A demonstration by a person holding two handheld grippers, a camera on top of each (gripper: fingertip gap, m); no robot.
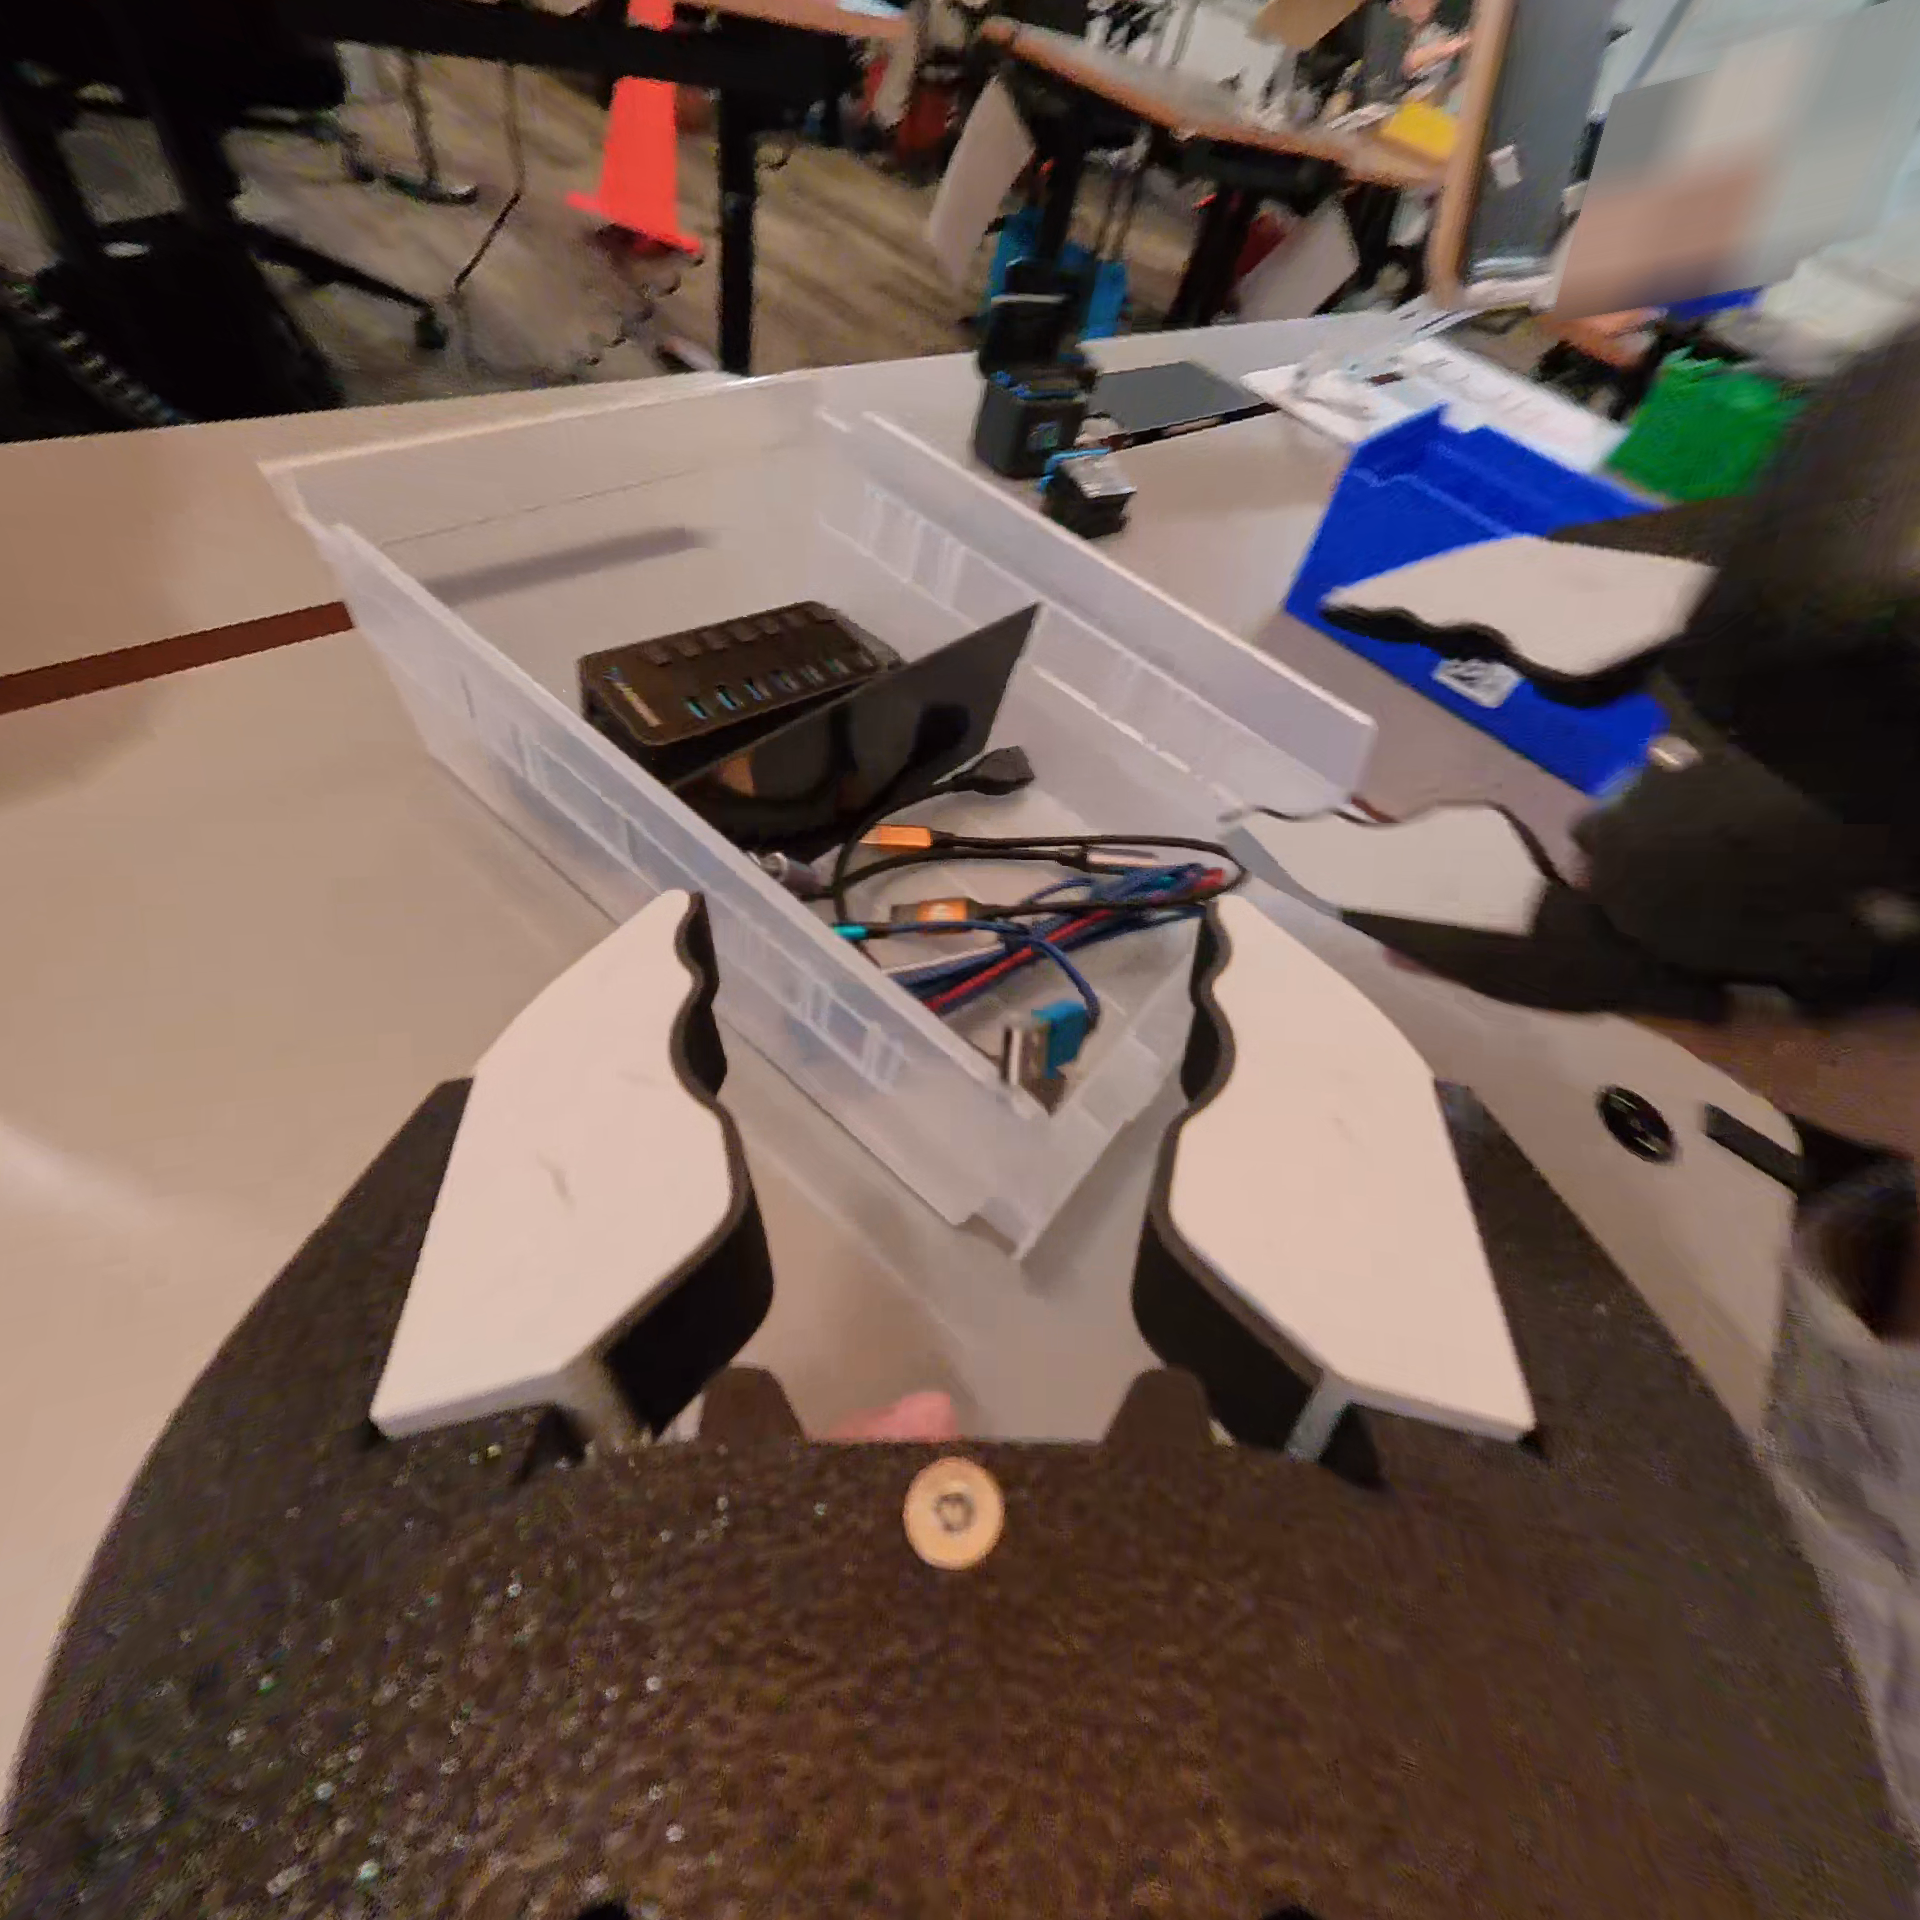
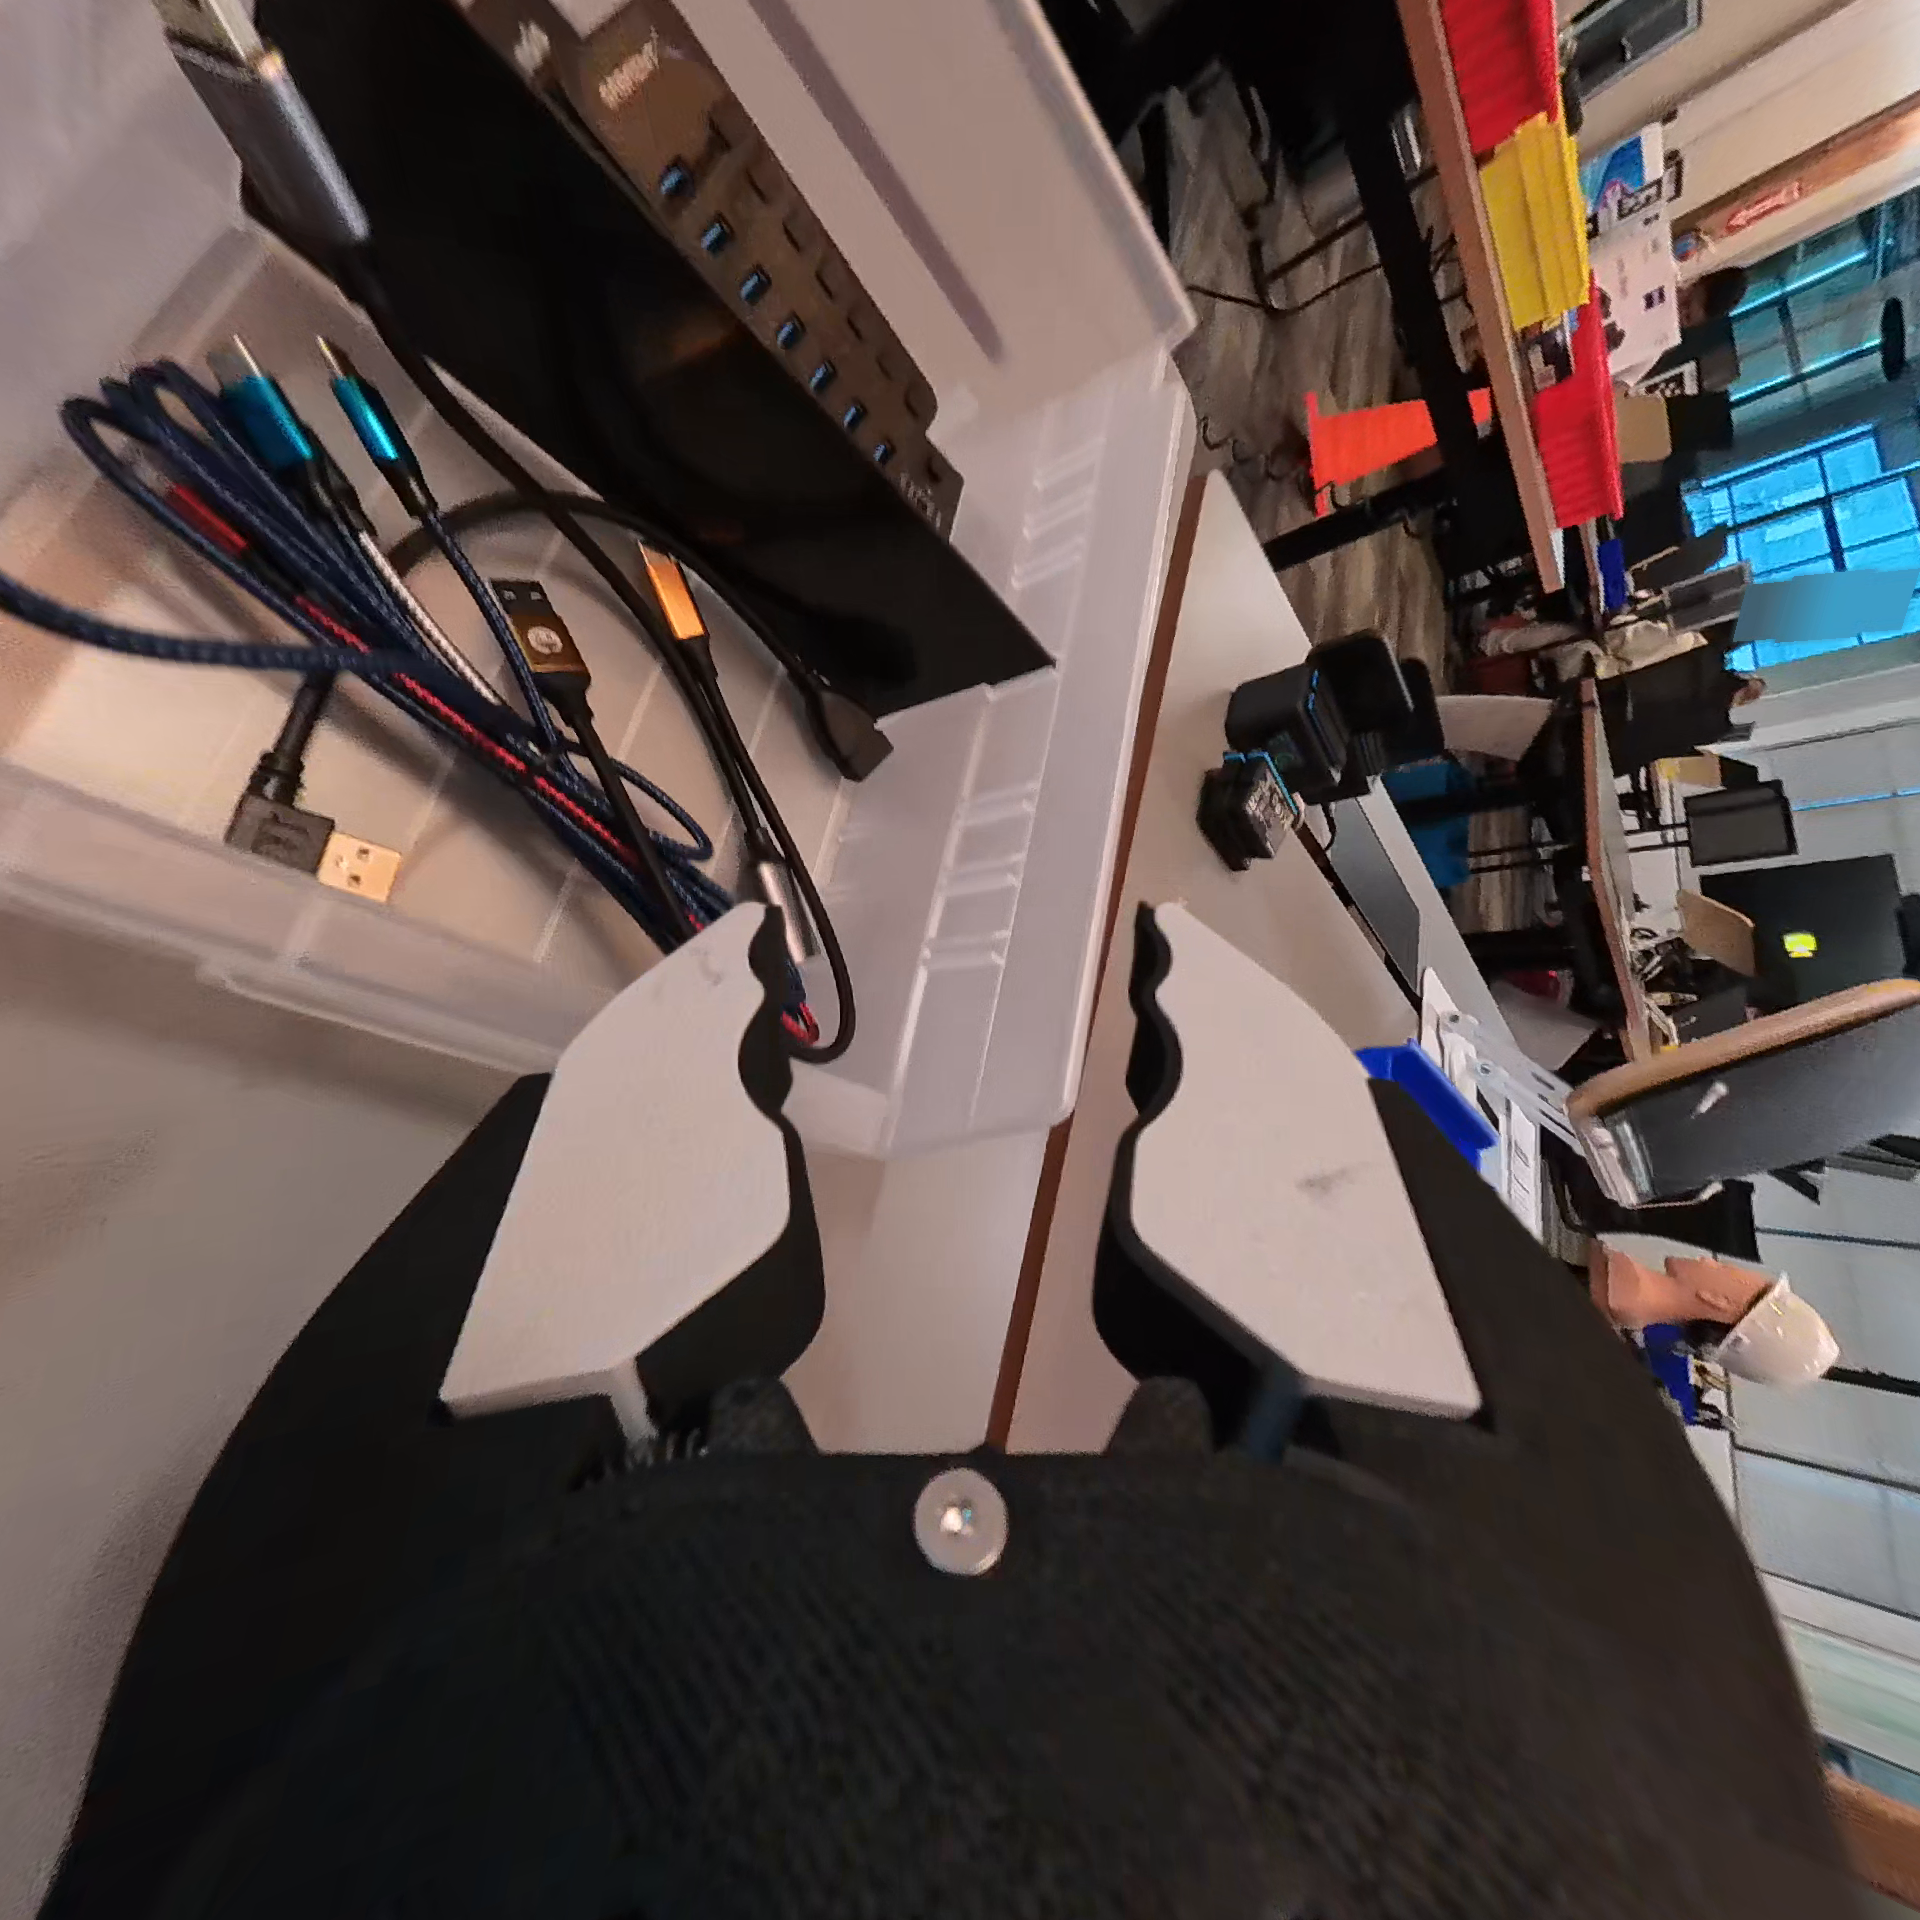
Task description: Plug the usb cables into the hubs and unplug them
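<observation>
A clear plastic bin [image 1: 582, 790] on a pale table holds a black USB hub [image 1: 727, 670] at its far end, a black divider panel [image 1: 914, 707], and a tangle of blue, red and black USB cables [image 1: 1039, 914] at the near end. My left gripper [image 1: 951, 925] is open and empty just over the bin's near corner. My right gripper [image 2: 951, 920] is open and empty at the bin's side wall; it also shows in the left wrist view [image 1: 1382, 748]. The right wrist view is rolled sideways and shows the hub [image 2: 790, 322] and the cables [image 2: 436, 644].
A blue bin [image 1: 1455, 582] stands right of the clear bin. Black camera-like devices [image 1: 1039, 416] and a dark tablet [image 1: 1174, 400] sit at the table's far edge. An orange cone [image 1: 639, 135] and desk legs stand on the floor beyond. A brown strip [image 1: 177, 649] crosses the table.
</observation>
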